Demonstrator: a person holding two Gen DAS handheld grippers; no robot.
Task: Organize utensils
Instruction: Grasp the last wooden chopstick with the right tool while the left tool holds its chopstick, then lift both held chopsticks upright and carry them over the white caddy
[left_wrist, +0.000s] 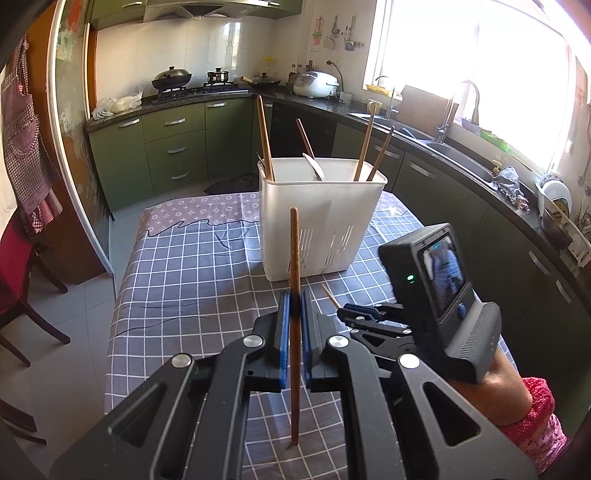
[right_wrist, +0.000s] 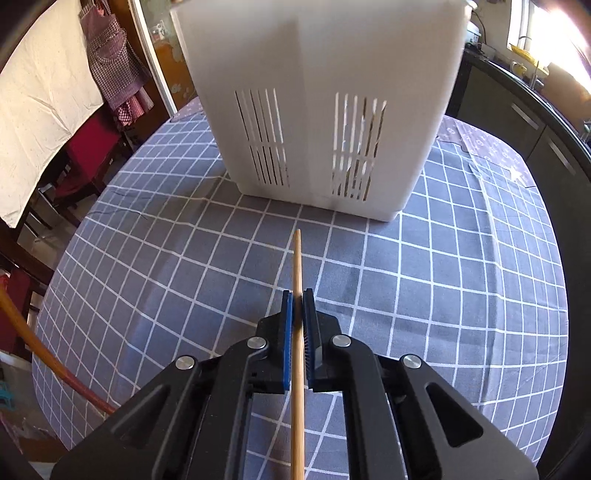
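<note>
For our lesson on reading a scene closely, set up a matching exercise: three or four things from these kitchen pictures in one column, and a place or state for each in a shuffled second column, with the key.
Things:
1. dark brown chopstick
2. light bamboo chopstick
3. white utensil holder
4. metal spoon

Places or states:
A. stands on the checked tablecloth
B. clamped in the left gripper
C. sits inside the holder, among wooden sticks
D. clamped in the right gripper

Pairs: 1-B, 2-D, 3-A, 4-C
</note>
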